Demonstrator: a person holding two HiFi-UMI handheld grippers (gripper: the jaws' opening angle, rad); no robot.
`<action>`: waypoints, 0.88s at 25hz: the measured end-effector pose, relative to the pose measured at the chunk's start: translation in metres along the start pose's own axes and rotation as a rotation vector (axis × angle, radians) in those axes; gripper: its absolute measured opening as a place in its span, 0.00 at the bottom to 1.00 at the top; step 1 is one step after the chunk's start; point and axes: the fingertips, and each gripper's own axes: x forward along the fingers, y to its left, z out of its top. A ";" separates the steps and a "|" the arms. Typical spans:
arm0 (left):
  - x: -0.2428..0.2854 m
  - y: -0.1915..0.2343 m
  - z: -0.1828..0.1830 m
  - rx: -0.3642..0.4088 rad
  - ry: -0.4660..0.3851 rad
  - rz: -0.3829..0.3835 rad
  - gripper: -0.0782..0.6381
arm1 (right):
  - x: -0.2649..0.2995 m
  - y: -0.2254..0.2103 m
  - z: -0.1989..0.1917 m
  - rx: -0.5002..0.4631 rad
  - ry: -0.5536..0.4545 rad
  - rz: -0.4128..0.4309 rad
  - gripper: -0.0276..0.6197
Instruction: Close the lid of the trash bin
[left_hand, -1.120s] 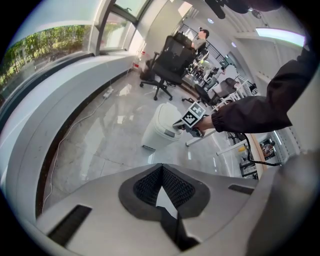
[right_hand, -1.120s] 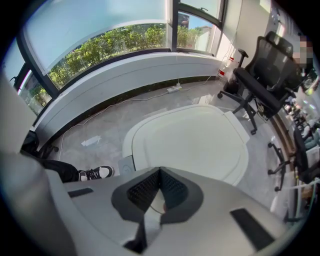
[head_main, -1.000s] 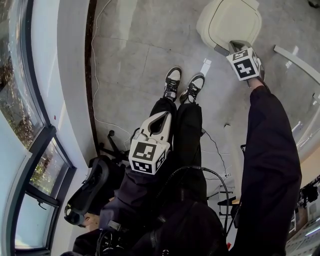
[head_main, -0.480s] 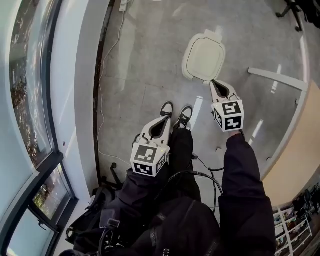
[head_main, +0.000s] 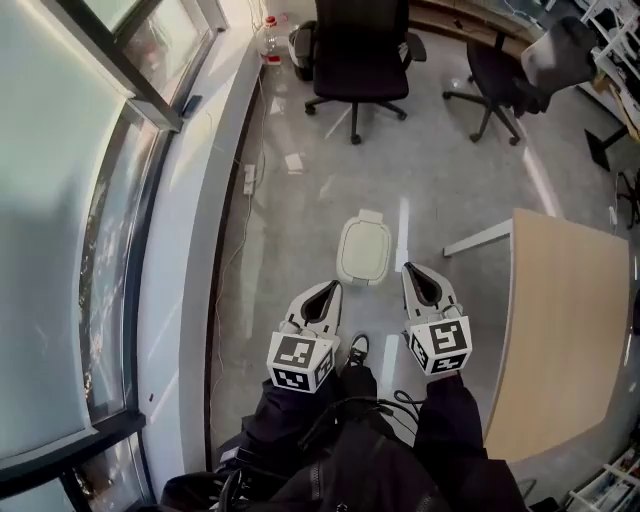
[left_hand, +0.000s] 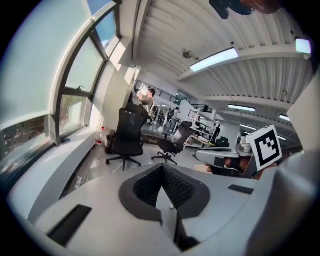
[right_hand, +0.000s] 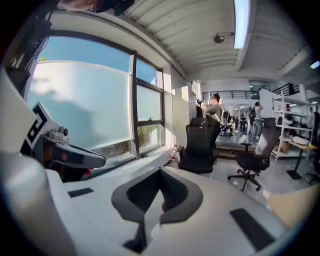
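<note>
The white trash bin (head_main: 363, 250) stands on the grey floor ahead of my feet, and its lid lies flat and shut. Both grippers are held up side by side in front of me, short of the bin and touching nothing. My left gripper (head_main: 328, 288) is shut and empty, with its pads pressed together in the left gripper view (left_hand: 162, 169). My right gripper (head_main: 412, 270) is also shut and empty, as seen in the right gripper view (right_hand: 160, 173). Neither gripper view shows the bin.
A wooden table (head_main: 565, 320) stands at the right on a white leg. Two black office chairs (head_main: 357, 50) (head_main: 500, 75) are further back. A window wall and sill (head_main: 190, 250) run along the left, with a cable and power strip (head_main: 247, 178) on the floor beside it.
My right gripper has drawn back from the bin's lid and now hangs beside the left one. The head view has risen from my feet to the room, so the bin looks smaller.
</note>
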 end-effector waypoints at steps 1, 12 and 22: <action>-0.006 -0.011 0.021 0.024 -0.027 -0.006 0.11 | -0.017 0.000 0.021 0.002 -0.039 -0.018 0.05; -0.053 -0.082 0.127 0.167 -0.186 -0.027 0.11 | -0.123 0.003 0.134 0.022 -0.270 -0.134 0.05; -0.069 -0.113 0.161 0.243 -0.237 -0.067 0.11 | -0.155 0.003 0.168 0.022 -0.342 -0.154 0.05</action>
